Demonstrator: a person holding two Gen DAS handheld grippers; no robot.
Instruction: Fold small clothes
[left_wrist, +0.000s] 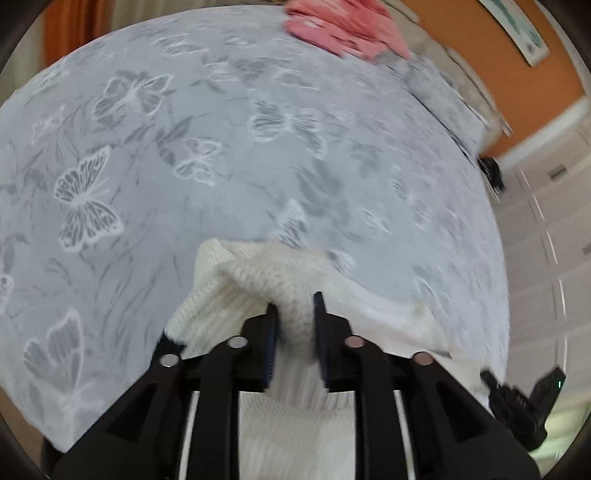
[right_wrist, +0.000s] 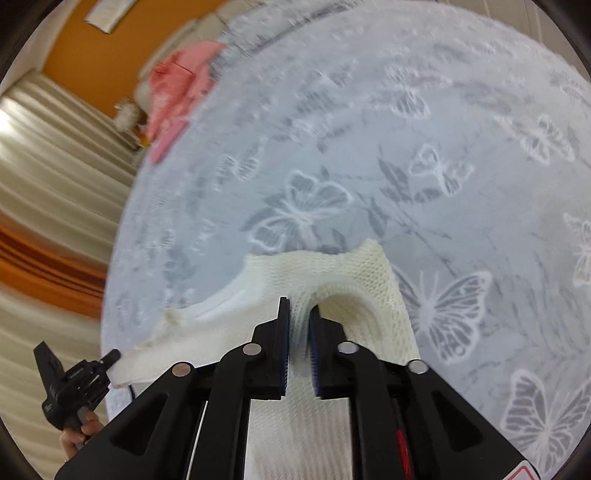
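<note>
A white knitted garment (left_wrist: 258, 280) hangs between both grippers over a bed with a grey butterfly-print cover (left_wrist: 229, 147). My left gripper (left_wrist: 295, 306) is shut on a bunched fold of the white knit. My right gripper (right_wrist: 300, 310) is shut on another edge of the same garment (right_wrist: 354, 266), which drapes down under the fingers. The left gripper also shows at the lower left of the right wrist view (right_wrist: 79, 380), holding the garment's far corner. The right gripper shows at the lower right of the left wrist view (left_wrist: 517, 402).
A pink garment (left_wrist: 340, 26) lies at the far end of the bed; it also shows in the right wrist view (right_wrist: 177, 85). The cover (right_wrist: 406, 147) spreads wide ahead. Orange wall, curtains (right_wrist: 48, 177) and white cabinets (left_wrist: 546, 240) surround the bed.
</note>
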